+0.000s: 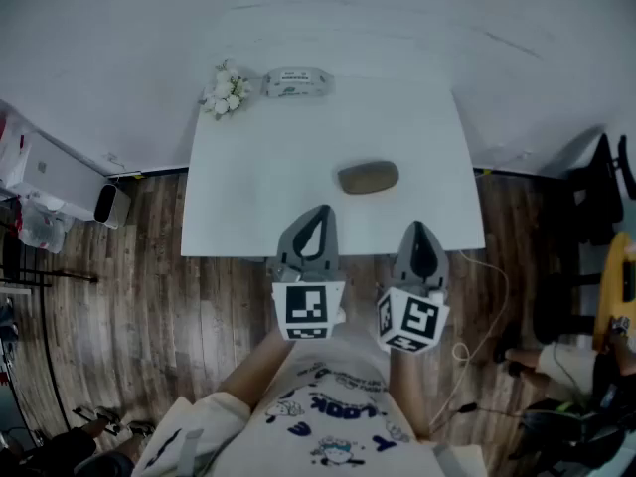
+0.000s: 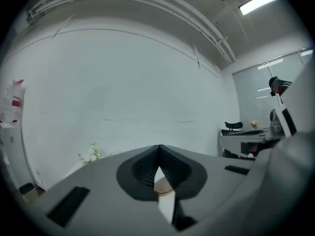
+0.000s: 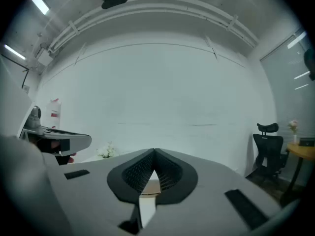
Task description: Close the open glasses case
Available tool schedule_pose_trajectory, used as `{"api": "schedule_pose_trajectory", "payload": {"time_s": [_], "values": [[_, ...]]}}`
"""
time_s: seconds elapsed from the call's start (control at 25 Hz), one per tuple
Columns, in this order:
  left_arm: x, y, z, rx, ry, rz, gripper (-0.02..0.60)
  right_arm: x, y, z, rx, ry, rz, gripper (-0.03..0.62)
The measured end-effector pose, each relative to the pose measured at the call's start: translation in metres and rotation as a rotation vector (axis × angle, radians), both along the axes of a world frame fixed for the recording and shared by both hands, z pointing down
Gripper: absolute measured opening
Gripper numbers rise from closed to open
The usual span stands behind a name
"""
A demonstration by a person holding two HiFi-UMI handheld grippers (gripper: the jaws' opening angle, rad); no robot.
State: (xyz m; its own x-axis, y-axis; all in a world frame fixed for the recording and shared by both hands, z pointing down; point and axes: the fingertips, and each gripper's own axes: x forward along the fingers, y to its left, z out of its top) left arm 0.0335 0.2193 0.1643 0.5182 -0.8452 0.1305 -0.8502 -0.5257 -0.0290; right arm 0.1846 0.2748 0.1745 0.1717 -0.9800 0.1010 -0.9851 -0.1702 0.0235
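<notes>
A brown oval glasses case [image 1: 368, 178] lies on the white table [image 1: 248, 187], right of its middle. From above it reads as one rounded shape, and no raised lid shows. My left gripper [image 1: 323, 210] hovers over the table's near edge, shut and empty, short of the case. To its right my right gripper [image 1: 417, 227] is also shut and empty, at the same edge. In the left gripper view the jaws [image 2: 158, 149] meet at the tip, with a tan patch [image 2: 162, 185] showing in the gap behind. The right gripper view shows the same for its jaws [image 3: 154, 151].
A small white flower bunch [image 1: 226, 91] and a wipes pack [image 1: 295, 82] sit at the table's far edge by the wall. Wooden floor surrounds the table. A white box [image 1: 111, 204] stands on the floor at left, a black chair [image 1: 596, 197] at right.
</notes>
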Motion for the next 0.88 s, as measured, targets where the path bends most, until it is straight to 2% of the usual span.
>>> {"api": "schedule_pose_trajectory", "payload": {"time_s": [0.52,0.72,0.88], "values": [[0.01,-0.009,0.007,-0.007,-0.039,-0.025,0.0,0.013,-0.01,0.007,-0.005,-0.029,-0.019,0.0],[0.023,-0.009,0.017,0.0,-0.049,0.004,0.0,0.022,-0.017,0.017,-0.02,-0.051,-0.075,0.0],[0.021,-0.011,0.033,-0.033,-0.071,-0.005,0.0,0.025,-0.022,0.024,-0.042,-0.037,-0.128,0.002]]}}
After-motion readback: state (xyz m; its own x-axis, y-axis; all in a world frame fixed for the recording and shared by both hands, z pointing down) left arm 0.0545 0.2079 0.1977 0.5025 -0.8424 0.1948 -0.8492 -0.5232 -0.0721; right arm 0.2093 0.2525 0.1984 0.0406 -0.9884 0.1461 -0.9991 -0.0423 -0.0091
